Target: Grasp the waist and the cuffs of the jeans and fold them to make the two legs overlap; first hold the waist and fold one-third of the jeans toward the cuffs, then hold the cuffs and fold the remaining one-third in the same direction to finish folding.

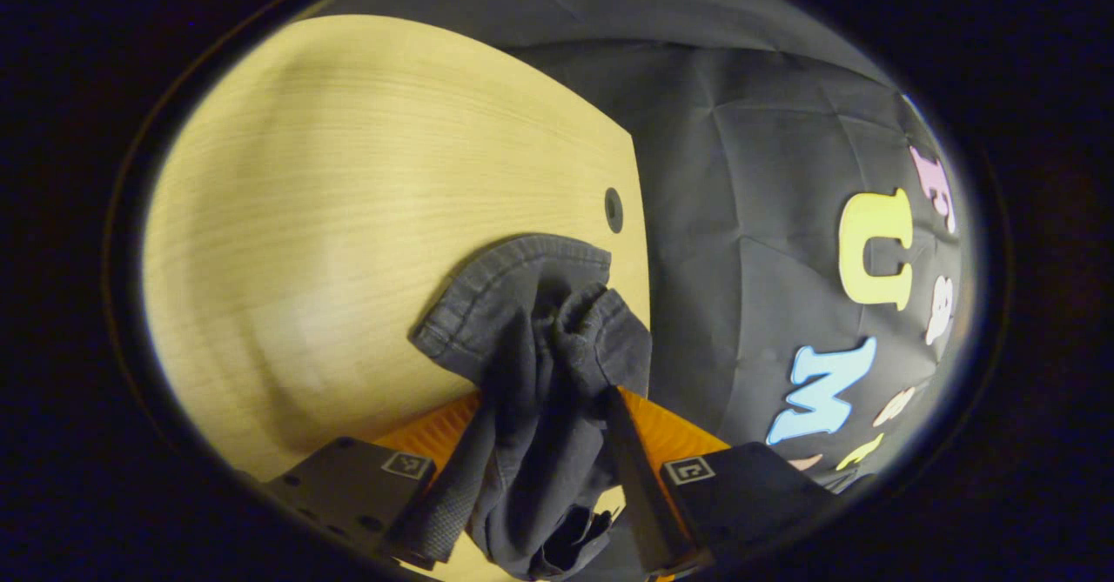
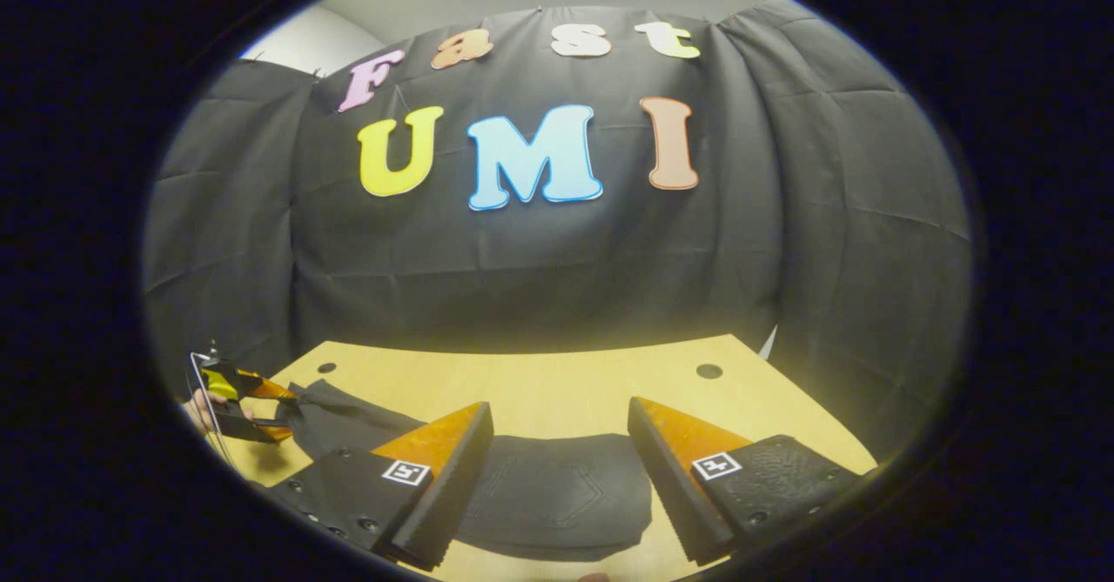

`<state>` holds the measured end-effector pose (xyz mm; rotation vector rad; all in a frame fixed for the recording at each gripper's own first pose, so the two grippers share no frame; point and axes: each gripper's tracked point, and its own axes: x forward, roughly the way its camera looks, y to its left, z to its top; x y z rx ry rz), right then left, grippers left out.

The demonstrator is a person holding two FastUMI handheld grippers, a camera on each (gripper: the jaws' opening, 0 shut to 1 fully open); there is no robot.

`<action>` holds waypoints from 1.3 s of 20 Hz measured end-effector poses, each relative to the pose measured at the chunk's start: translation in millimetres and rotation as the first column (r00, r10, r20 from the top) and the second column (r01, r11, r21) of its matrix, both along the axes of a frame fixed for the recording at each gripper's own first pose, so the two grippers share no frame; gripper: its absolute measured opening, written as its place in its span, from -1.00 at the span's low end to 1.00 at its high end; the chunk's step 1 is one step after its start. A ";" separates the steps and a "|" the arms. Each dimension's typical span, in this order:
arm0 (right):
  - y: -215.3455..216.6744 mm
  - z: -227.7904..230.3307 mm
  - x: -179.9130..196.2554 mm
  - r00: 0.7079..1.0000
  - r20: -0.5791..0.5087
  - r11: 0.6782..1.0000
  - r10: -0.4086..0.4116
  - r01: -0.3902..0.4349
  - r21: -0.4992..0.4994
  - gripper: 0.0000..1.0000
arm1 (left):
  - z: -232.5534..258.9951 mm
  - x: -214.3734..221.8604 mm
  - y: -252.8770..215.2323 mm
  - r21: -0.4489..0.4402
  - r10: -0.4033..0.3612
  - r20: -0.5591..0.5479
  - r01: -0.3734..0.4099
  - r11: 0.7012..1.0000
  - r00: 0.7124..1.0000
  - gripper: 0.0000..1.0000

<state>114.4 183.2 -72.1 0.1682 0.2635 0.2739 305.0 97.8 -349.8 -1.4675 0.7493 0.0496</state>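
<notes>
Wood counter (image 2: 557, 382): jeans (image 2: 557, 495) ran leftward from the open right tool (image 2: 557, 486) — left tool (image 1: 544, 408) clamped the cuffs (image 1: 522, 304).

We see both grippers alike: right gripper (image 2: 557, 478) and left gripper (image 1: 544, 443) have orange ribbed wedge fingers (image 2: 439, 438), black textured bases with screws, small white square tags (image 2: 406, 471). Thin wire on left gripper.

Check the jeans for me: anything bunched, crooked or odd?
Yes: the cuffs are crumpled into a wad between the left gripper fingers, not flat. The waist end lies flat on the table under the open right gripper.
</notes>
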 end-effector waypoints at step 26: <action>-38.1 41.9 -30.8 0.994 0.093 0.998 0.065 -0.066 0.008 0.85 | 275.4 -114.9 -299.8 0.483 -0.566 0.469 0.339 0.807 0.678 -0.84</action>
